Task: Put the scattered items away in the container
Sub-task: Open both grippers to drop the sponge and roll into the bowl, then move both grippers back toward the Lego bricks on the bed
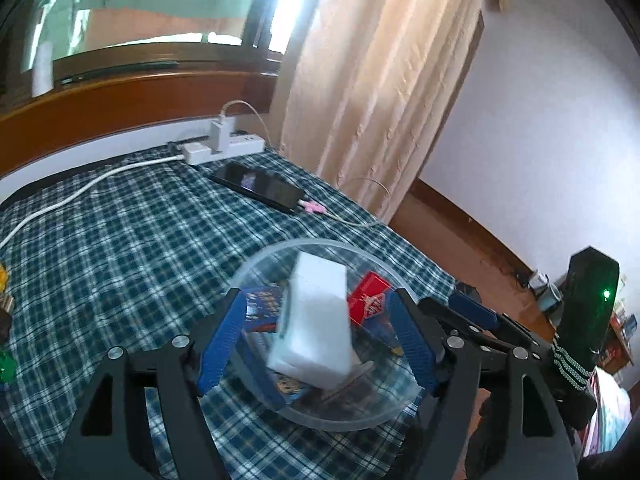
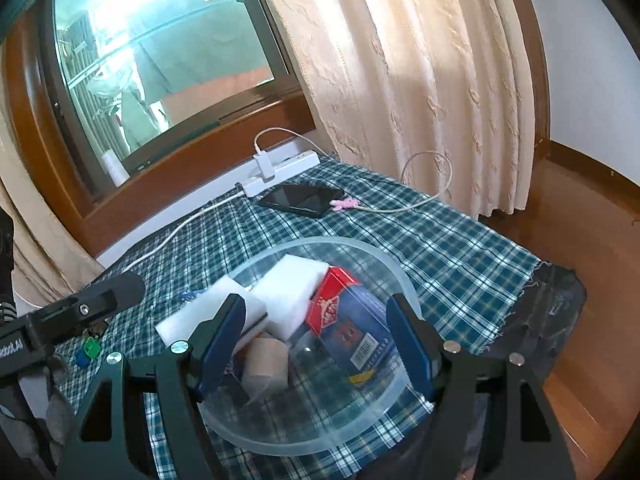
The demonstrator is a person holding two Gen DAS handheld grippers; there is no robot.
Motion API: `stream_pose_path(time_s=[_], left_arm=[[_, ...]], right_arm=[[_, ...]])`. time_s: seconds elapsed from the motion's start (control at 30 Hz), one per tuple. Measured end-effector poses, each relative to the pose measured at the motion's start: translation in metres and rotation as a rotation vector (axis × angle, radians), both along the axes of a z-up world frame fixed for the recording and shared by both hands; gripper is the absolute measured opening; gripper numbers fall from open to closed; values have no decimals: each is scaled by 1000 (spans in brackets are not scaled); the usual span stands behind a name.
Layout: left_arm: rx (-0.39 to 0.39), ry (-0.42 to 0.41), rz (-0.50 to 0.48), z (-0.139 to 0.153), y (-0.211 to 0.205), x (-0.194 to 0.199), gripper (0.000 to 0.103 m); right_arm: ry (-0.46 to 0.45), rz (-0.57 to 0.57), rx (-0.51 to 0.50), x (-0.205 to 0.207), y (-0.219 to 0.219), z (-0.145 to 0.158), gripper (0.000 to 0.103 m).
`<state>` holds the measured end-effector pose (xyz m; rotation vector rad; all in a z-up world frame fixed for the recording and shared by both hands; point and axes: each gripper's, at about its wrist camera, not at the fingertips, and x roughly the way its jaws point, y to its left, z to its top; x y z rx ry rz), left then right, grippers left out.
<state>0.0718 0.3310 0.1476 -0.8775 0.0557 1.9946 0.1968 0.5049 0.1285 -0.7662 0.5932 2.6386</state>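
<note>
We're over the clear bowl (image 1: pixel 320 416) with both tools. The left gripper (image 1: pixel 320 332) stands wide open with a white foam block (image 1: pixel 316 320) between its blue fingers (image 1: pixel 224 344). We cannot tell whether either pad touches it; the block looks blurred and tilted above the bowl. The right gripper (image 2: pixel 316 344) is also wide open and grips nothing, its jaws straddling the bowl (image 2: pixel 384 264).

Only the right wrist view gives us the count inside the bowl: two white foam blocks (image 2: pixel 292 288), one beige tape roll (image 2: pixel 266 364) just inside the left finger, and one red-and-blue box (image 2: pixel 344 320) between the jaws. The left wrist view hides the roll behind the block, but shows a blue packet (image 1: pixel 262 306) by its left finger and the red box (image 1: pixel 368 300) toward its right finger.

Beyond the jaws in both views: one black phone (image 1: pixel 260 192) and one white power strip (image 1: pixel 224 148) on the plaid cloth (image 1: pixel 120 240). A green piece (image 2: pixel 91 347) lies on the cloth outside the right gripper's left finger.
</note>
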Motion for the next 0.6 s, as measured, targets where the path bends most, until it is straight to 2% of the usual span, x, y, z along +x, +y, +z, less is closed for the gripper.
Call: stream_pose_path(time_s=[0.3,0.6], left_arm=[[31,49,120,11,-45,-19,77],[26,88,267,12,-106,-40,77]], right_arm=[[53,2,-3,-4,-17,14,77],[104,86,8,-24,-56,26,78]])
